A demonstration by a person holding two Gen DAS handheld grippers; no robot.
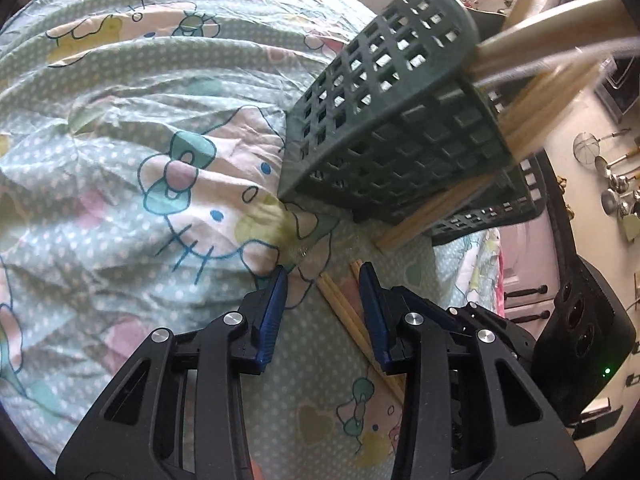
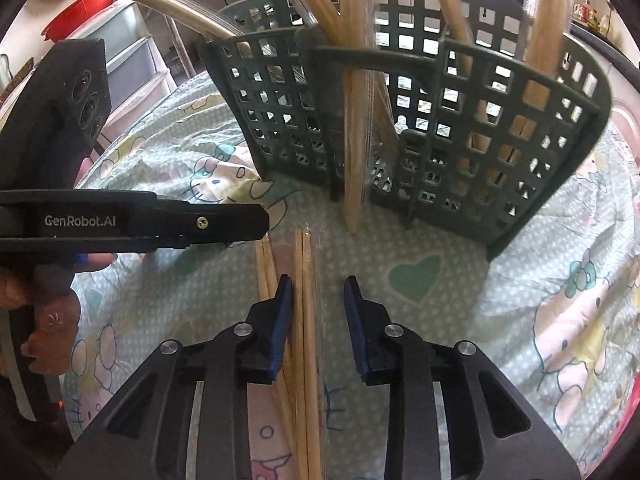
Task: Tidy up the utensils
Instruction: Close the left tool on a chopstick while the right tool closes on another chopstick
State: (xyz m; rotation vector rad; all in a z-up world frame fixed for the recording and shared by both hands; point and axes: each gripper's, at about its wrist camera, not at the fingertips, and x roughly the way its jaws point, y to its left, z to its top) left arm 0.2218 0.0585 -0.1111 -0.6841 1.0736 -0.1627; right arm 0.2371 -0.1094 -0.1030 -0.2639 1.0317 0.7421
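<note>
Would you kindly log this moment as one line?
step: reach chopsticks | left gripper: open, over chopsticks | right gripper: open, astride chopsticks | caddy: upright on cloth, holds sticks

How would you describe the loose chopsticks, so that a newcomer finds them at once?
Find the green basket standing on the cartoon-print cloth. Just before it, pale wooden chopsticks lie flat on the cloth. Unlike the utensils standing upright in the basket, these lie outside it.
</note>
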